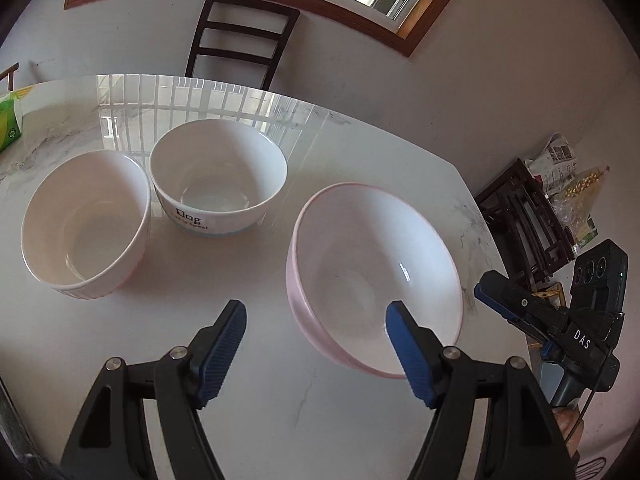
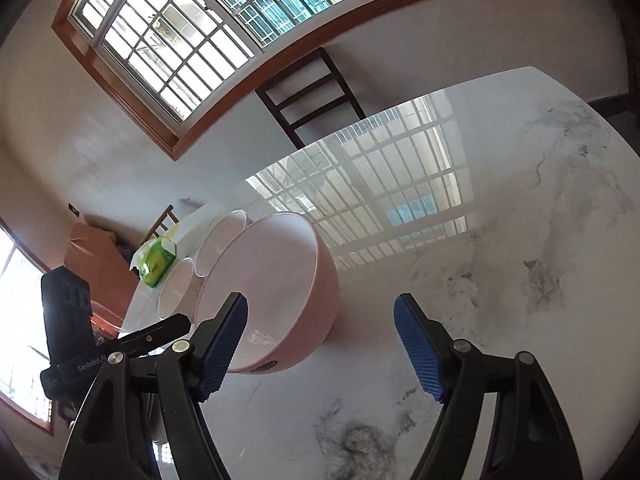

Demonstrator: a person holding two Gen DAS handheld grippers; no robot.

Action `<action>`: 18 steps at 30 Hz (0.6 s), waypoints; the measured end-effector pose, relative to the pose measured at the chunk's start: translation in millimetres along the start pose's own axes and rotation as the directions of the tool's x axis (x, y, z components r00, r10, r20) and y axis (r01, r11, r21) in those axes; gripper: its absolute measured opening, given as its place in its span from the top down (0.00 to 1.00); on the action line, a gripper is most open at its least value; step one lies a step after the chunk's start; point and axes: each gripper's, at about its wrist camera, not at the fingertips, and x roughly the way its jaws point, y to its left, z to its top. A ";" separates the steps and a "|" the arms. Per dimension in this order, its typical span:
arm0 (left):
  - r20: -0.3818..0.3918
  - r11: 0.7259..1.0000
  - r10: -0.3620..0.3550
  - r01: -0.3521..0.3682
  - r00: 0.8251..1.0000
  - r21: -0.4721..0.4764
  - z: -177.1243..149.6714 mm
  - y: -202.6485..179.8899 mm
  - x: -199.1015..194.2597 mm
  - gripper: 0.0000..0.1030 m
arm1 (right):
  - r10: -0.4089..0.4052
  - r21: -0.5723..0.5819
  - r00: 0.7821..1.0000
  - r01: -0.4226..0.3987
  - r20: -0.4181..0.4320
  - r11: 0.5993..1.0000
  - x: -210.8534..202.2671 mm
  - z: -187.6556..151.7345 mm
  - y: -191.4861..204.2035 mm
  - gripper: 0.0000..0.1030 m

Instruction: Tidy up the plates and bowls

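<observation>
The left tool (image 1: pixel 316 316) is hovering released, nearer the pink bowl (image 1: pixel 374 276), its rim lying rightward; the right tool (image 2: pixel 320 312) is hovering released too.

Your right gripper (image 2: pixel 320 344) hangs over the marble table (image 2: pixel 520 240), its blue pads spread with only bare tabletop between them. The pink bowl (image 2: pixel 276 292) sits upright just beyond your left pad, near the table's left edge. Two white bowls (image 2: pixel 218 244) and a green tissue pack (image 2: pixel 158 262) lie beyond it along that edge.
</observation>
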 end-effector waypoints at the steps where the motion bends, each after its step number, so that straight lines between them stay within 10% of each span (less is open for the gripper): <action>1: -0.006 1.000 -0.006 0.006 1.000 -0.006 1.1 -0.3 3.7 0.29 | -0.009 -0.004 1.000 0.009 -0.017 1.000 6.7 4.2 1.0 0.28; 6: 0.021 1.000 -0.006 0.006 1.000 -0.003 1.7 -1.9 15.7 0.29 | -0.023 0.012 0.996 0.024 -0.082 1.000 38.0 14.5 -3.1 0.41; 8: -0.014 1.000 0.022 -0.022 1.000 0.007 2.2 -3.4 26.7 0.66 | -0.037 -0.005 0.994 0.037 -0.103 0.999 47.5 13.1 -0.8 0.62; 10: -0.066 0.999 0.047 -0.048 0.997 -0.006 0.6 0.0 38.8 0.75 | -0.051 -0.011 0.992 0.050 -0.115 0.999 55.6 11.0 -0.5 0.81; 18: -0.065 0.998 0.050 -0.053 0.997 -0.044 -15.9 12.7 14.8 0.82 | -0.002 0.029 0.992 0.006 -0.130 1.000 45.5 0.4 3.1 0.81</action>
